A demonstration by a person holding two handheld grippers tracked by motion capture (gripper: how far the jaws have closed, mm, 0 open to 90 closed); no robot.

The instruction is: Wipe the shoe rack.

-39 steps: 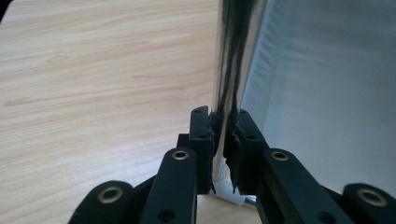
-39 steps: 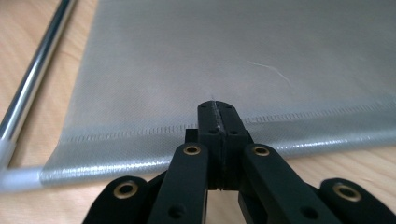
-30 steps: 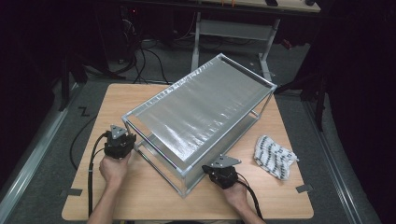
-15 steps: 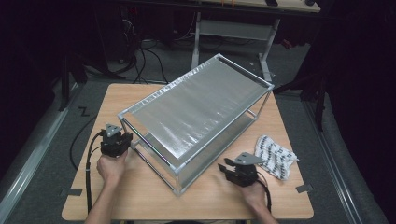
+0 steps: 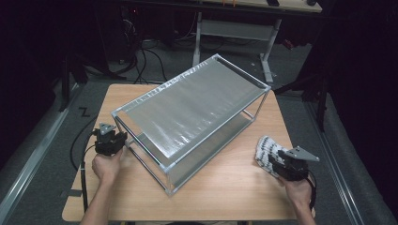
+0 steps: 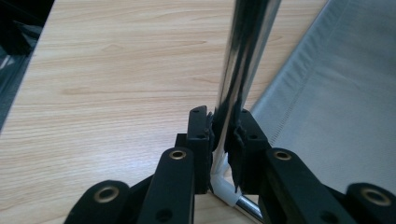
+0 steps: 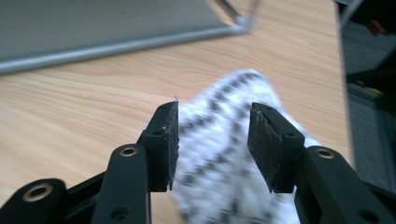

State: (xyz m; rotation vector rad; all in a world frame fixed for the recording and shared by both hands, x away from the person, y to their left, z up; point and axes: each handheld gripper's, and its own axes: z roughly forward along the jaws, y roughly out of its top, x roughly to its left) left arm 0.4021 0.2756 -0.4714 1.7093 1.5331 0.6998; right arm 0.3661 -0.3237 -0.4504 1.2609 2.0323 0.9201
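High view: left gripper [image 5: 111, 139] clamped on rack [image 5: 197, 101] post at 9 o'clock; right gripper [image 5: 286, 163] jaws just opening (apart), over cloth [image 5: 266, 149], probably not touching, 4 o'clock.

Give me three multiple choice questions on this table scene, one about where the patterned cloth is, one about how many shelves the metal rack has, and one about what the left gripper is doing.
1. Where does the cloth lie?
A. On the rack's top shelf
B. On the table, right of the rack, by the right gripper
C. On the floor

2. How many shelves does the rack have?
A. One
B. Two
C. Four

3. What is the left gripper doing?
A. Clamped on a rack post
B. Open above the cloth
C. Lying loose on the table

Answers: 1 B, the high view shows the cloth on the table just ahead of the right gripper. 2 B, a top shelf and a lower one show inside the frame. 3 A, the left gripper view shows its fingers pressed on the shiny post.
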